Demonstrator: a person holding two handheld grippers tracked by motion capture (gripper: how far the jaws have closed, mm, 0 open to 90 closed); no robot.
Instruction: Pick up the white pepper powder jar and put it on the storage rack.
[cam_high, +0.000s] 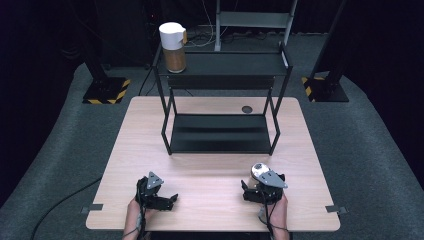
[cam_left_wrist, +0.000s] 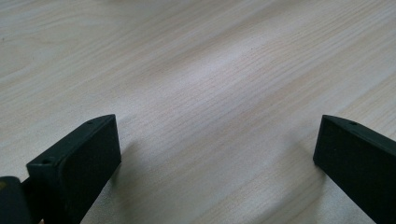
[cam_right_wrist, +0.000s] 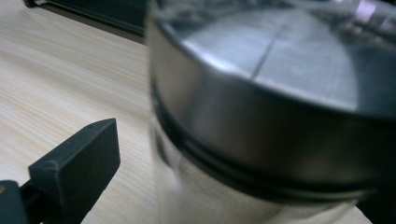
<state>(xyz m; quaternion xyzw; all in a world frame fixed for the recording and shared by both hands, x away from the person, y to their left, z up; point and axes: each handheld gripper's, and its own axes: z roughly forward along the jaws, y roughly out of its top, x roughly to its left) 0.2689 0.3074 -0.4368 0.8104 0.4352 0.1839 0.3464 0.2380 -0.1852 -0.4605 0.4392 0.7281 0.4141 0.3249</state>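
A glass jar (cam_high: 259, 171) with a silver metal lid stands on the wooden table (cam_high: 210, 220) at the front right. My right gripper (cam_high: 261, 182) sits just behind it, open wide. In the right gripper view the jar (cam_right_wrist: 261, 116) looms blurred and very close, with a gap between it and the left finger (cam_right_wrist: 79, 168); the other finger is hidden behind the jar. At the front left my left gripper (cam_high: 170, 199) rests low over bare wood, and its own view shows it (cam_left_wrist: 217, 135) open with nothing between the jaws.
A black two-tier metal shelf (cam_high: 220, 132) stands at the middle back of the table. A canister (cam_high: 173, 46), white above and brown below, stands at the left end of its top tier. A small dark round grommet (cam_high: 246, 109) sits in the tabletop behind the shelf.
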